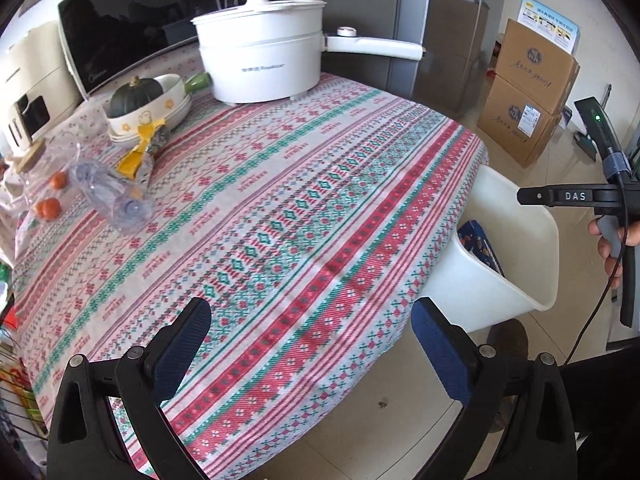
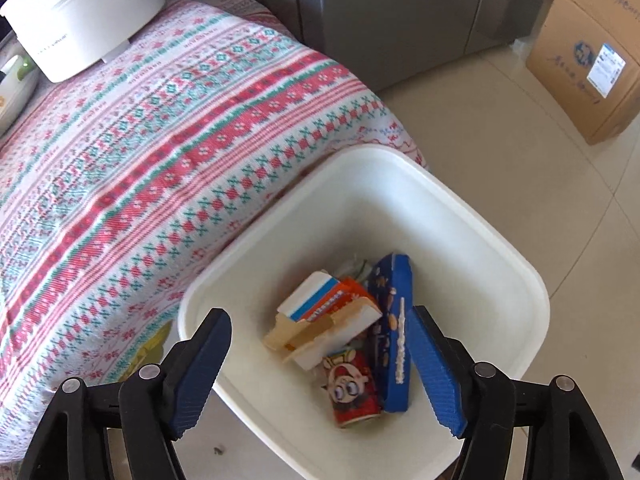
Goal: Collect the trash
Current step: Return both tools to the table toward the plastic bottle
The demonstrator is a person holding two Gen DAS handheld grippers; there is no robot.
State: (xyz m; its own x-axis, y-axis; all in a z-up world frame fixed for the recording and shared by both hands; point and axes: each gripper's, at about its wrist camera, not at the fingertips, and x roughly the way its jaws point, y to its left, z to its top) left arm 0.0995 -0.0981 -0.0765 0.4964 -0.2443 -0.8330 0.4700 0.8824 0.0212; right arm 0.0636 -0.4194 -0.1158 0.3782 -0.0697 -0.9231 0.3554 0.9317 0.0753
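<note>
A white trash bin (image 2: 516, 280) stands on the floor at the table's edge; it also shows in the left wrist view (image 1: 516, 240). Inside lie a blue box (image 2: 394, 320), a white and orange carton (image 2: 324, 312) and a red can (image 2: 354, 388). My right gripper (image 2: 320, 364) is open and empty, above the bin. My left gripper (image 1: 312, 352) is open and empty over the table's near edge. On the table's far left lie a crushed clear plastic bottle (image 1: 112, 192) and a yellow wrapper (image 1: 138, 152).
A patterned cloth (image 1: 280, 208) covers the table. A white electric pot (image 1: 260, 56), a bowl with a squash (image 1: 148, 104), small orange fruits (image 1: 50, 208) and a microwave (image 1: 132, 28) stand at the back. Cardboard boxes (image 1: 528, 96) sit on the floor.
</note>
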